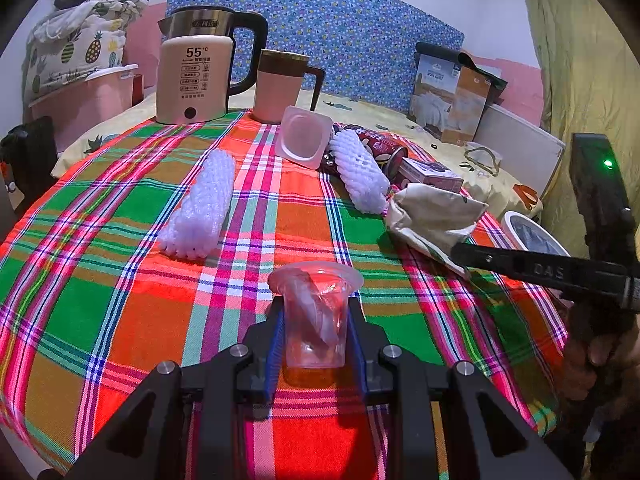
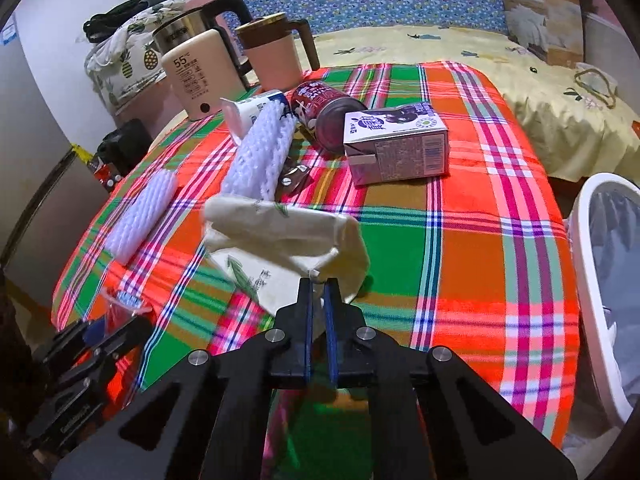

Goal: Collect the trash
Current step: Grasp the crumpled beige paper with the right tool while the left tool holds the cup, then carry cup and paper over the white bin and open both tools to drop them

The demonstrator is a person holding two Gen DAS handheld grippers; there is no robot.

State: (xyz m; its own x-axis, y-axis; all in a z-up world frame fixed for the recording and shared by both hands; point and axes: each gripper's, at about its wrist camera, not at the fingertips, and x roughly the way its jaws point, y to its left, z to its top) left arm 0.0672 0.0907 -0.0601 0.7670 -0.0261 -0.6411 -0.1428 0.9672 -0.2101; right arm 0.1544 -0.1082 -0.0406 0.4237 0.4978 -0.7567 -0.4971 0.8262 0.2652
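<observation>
My left gripper (image 1: pixel 316 320) is shut on a clear plastic cup (image 1: pixel 315 312) with a crumpled wrapper inside, just above the plaid tablecloth (image 1: pixel 120 300). My right gripper (image 2: pixel 319 286) is shut on the edge of a cream paper bag (image 2: pixel 288 240), lifted off the cloth; the bag also shows in the left wrist view (image 1: pixel 432 216). On the table lie two white foam nets (image 1: pixel 200 208) (image 1: pixel 362 170), a white yogurt cup (image 1: pixel 304 136), a dark red can (image 2: pixel 324 114) and a purple milk carton (image 2: pixel 396 148).
A cream electric kettle (image 1: pixel 194 76) and a pink mug (image 1: pixel 280 86) stand at the table's far edge. A white bin with a liner (image 2: pixel 604 280) stands right of the table. A bed with a yellow sheet (image 2: pixel 520 76) lies behind.
</observation>
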